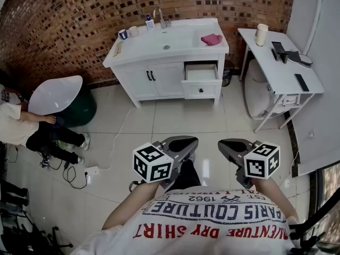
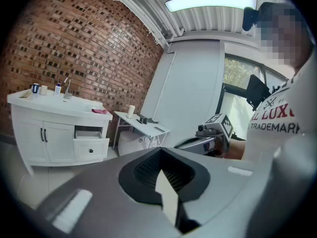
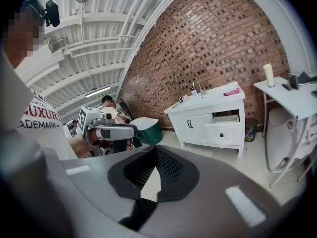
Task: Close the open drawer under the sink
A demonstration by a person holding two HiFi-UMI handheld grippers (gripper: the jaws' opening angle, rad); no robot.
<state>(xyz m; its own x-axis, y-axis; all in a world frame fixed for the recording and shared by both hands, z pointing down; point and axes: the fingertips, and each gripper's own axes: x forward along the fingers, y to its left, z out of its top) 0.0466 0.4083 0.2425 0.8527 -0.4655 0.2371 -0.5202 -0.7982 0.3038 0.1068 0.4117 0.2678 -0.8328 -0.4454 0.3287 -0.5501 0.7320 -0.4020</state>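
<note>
The white vanity (image 1: 157,77) stands against the brick wall across the tiled floor. Its upper right drawer (image 1: 201,81) is pulled out, with a dark knob on its front. That drawer also shows in the left gripper view (image 2: 90,145) and the right gripper view (image 3: 222,128). I hold both grippers close to my chest, far from the vanity. My left gripper (image 1: 186,141) and my right gripper (image 1: 229,144) each have their jaws together, with nothing held. Each gripper sees the other: the right gripper (image 2: 210,133), the left gripper (image 3: 106,130).
A pink cloth (image 1: 211,39) and small bottles lie on the vanity top beside the sink (image 1: 175,39). A white side table (image 1: 279,62) stands to the right. At the left a person (image 1: 32,126) crouches near a white basin (image 1: 56,94); a power strip (image 1: 90,170) lies on the floor.
</note>
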